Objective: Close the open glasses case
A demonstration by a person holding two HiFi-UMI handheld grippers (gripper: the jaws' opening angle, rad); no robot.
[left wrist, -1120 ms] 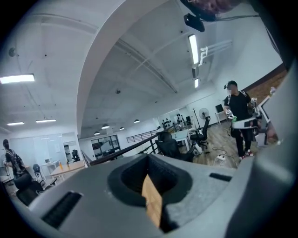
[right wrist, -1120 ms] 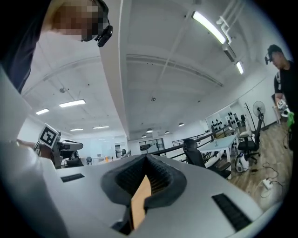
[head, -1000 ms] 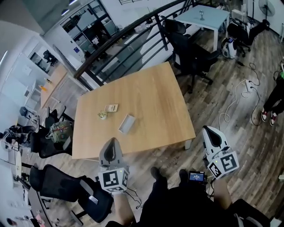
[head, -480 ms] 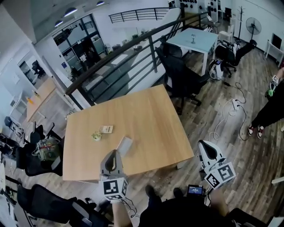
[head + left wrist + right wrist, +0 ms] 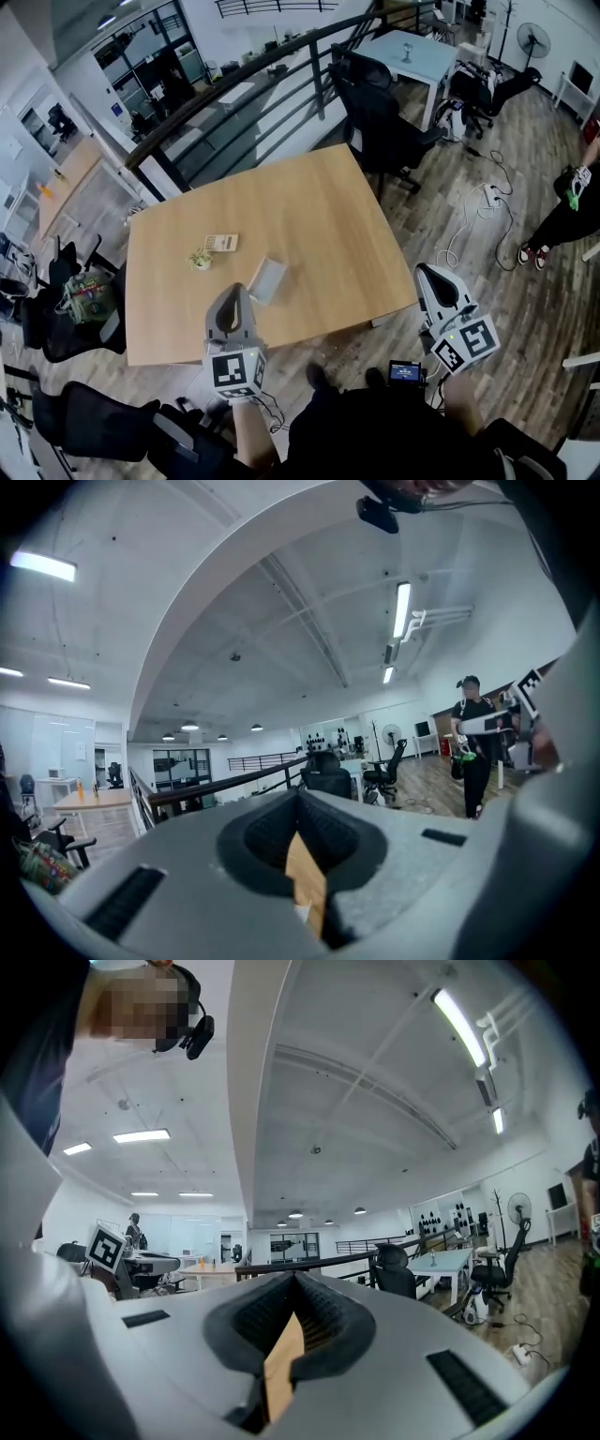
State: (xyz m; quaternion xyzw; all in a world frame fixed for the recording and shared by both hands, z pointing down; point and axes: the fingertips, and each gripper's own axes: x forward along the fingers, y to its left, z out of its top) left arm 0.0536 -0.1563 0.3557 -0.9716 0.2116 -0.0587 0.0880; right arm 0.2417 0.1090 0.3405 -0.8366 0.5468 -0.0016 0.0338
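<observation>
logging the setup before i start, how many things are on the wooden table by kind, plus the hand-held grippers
grey rectangular glasses case: 1
small beige flat rectangular item: 1
small green and pale object: 1
hand-held grippers: 2, the left hand-held gripper and the right hand-held gripper
total: 5

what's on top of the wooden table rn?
Three things: a grey glasses case, a small green-and-white object, and a flat beige item beside it. The left gripper covers part of the table's near edge; the case's inside is too small to make out.
</observation>
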